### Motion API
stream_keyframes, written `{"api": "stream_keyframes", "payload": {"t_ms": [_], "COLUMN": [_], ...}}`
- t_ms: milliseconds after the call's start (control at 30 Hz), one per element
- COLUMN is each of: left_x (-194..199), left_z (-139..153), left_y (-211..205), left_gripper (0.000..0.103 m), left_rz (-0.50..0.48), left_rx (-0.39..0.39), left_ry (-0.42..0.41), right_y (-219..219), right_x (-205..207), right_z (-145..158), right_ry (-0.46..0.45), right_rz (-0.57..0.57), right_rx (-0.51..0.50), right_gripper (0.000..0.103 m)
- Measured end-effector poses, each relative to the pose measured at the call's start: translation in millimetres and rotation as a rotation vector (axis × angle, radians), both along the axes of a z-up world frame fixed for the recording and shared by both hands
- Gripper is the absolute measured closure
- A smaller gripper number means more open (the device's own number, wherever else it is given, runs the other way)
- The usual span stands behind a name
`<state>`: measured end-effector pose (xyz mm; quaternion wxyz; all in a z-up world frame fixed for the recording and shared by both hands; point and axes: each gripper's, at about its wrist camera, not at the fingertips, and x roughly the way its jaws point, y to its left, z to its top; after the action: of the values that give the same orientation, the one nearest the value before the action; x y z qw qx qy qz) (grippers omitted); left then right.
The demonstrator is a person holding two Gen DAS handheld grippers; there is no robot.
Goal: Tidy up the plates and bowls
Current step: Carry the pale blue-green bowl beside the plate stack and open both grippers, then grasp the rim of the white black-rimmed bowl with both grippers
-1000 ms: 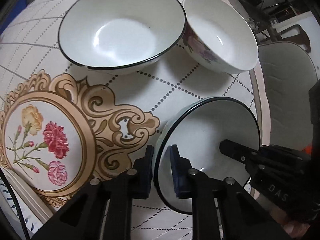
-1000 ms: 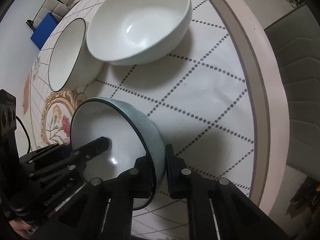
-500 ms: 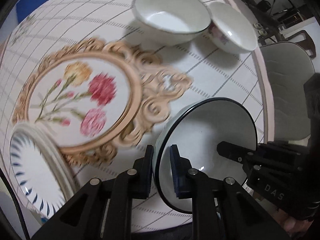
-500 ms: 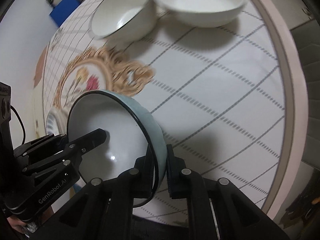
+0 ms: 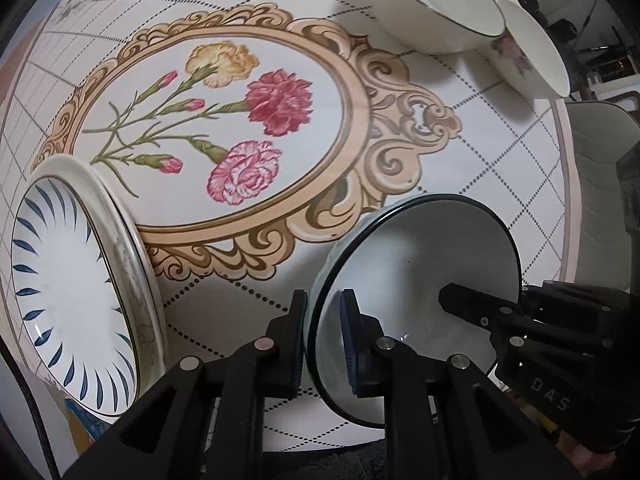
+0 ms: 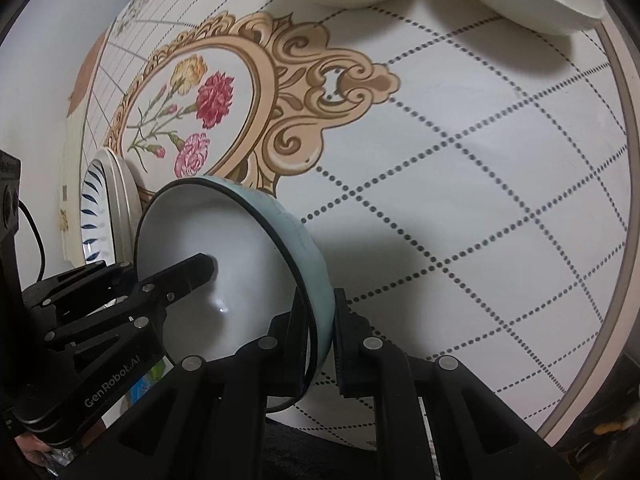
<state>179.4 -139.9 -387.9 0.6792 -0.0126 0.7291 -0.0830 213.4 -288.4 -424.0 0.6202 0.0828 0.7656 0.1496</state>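
Both my grippers clench one pale blue bowl [image 5: 416, 280] by opposite rims: my left gripper [image 5: 324, 336] at the bottom centre of its frame, my right gripper [image 6: 322, 334] likewise. In the past second the bowl has travelled off from the two white bowls [image 5: 436, 12], now pushed to the upper right, and a blue-patterned plate stack [image 5: 72, 280] has entered at lower left, likely its new neighbour. The table edge [image 6: 616, 200] curves along the right; the open floral cloth [image 5: 248, 120] lies beyond.
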Motion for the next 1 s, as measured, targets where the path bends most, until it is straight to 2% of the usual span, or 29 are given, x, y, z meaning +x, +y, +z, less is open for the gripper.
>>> {"api": "stream_keyframes", "payload": {"t_ms": [333,500,667,700,733,767,800,833,867,900,933,1000], "left_x": [-12,-11,-5,-5,-5,-3,-2,-1,0,3,6,18], "left_z": [-17,-27,-28,-24,-16,-7,2,12,22,32,43,62], "left_y": [15,7,3,6,12,16,20,24,27,30,32,32], "left_gripper": [0.089,0.089,0.083,0.082,0.079,0.074,0.070,0.056,0.038,0.029,0.016,0.011], "left_rz": [0.018,0.013,0.011,0.021,0.036,0.046,0.053,0.054,0.056,0.059,0.060,0.048], "left_rx": [0.006,0.013,0.031,0.034,0.040,0.043,0.040,0.033,0.025,0.022,0.021,0.036], "left_ry": [0.021,0.024,0.045,0.041,0.027,0.012,-0.008,-0.026,-0.045,-0.066,-0.094,-0.148], "right_y": [13,8,10,9,6,0,-6,-15,-20,-28,-34,-51], "right_x": [3,2,6,7,8,9,10,13,14,17,21,31], "right_z": [-14,-12,-13,-13,-10,-6,0,7,13,20,28,46], "right_ry": [0.021,0.024,0.043,0.048,0.050,0.048,0.043,0.034,0.026,0.010,-0.009,-0.060], "right_rz": [0.029,0.031,0.023,0.025,0.025,0.018,0.006,-0.011,-0.019,-0.030,-0.041,-0.073], "right_rx": [-0.007,-0.011,-0.017,-0.025,-0.033,-0.035,-0.030,-0.025,-0.026,-0.031,-0.037,-0.049], "right_gripper": [0.091,0.091,0.091,0.087,0.076,0.070,0.057,0.045,0.038,0.026,0.017,0.014]}}
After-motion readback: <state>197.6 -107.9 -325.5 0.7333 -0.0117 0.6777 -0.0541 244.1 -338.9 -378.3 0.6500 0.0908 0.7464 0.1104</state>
